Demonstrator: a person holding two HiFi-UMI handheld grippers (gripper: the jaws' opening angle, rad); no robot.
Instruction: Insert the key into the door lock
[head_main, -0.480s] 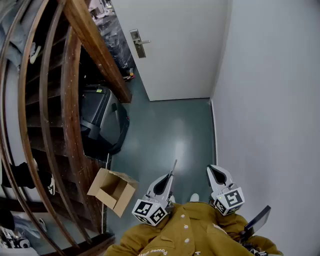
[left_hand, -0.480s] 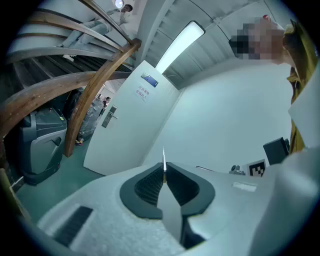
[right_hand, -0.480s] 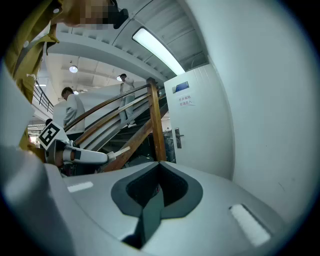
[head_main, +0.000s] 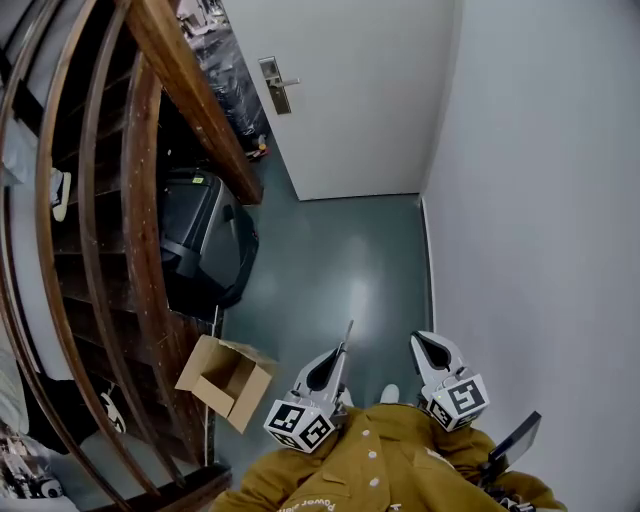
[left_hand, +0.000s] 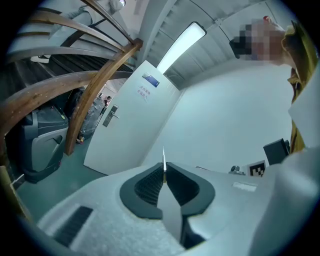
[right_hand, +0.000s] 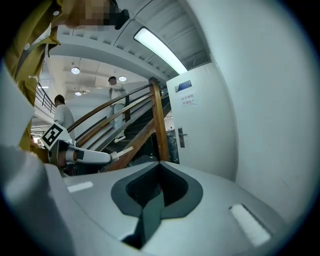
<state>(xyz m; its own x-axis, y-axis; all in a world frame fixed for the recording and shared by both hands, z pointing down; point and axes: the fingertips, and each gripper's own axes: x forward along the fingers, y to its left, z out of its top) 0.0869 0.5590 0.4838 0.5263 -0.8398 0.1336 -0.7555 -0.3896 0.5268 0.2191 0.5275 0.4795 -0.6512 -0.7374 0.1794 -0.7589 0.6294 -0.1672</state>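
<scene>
Left gripper (head_main: 338, 352), at six o'clock in the head view, pinches the key (head_main: 347, 335), its blade aimed toward twelve. The door lock (head_main: 275, 85) sits well apart at eleven. Left gripper view: jaws clamped on the thin blade, lock at ten. Right gripper view: right gripper (right_hand: 159, 164) closed on nothing, lock at one from its tips.

head view: from the person's head, steeply down onto the floor (head_main: 330, 270), door (head_main: 350, 110) far ahead | left gripper view: low, looking forward at that door from well off | right gripper view: likewise, door right of centre | shared by all: door, wooden stair rail (head_main: 190, 90)
</scene>
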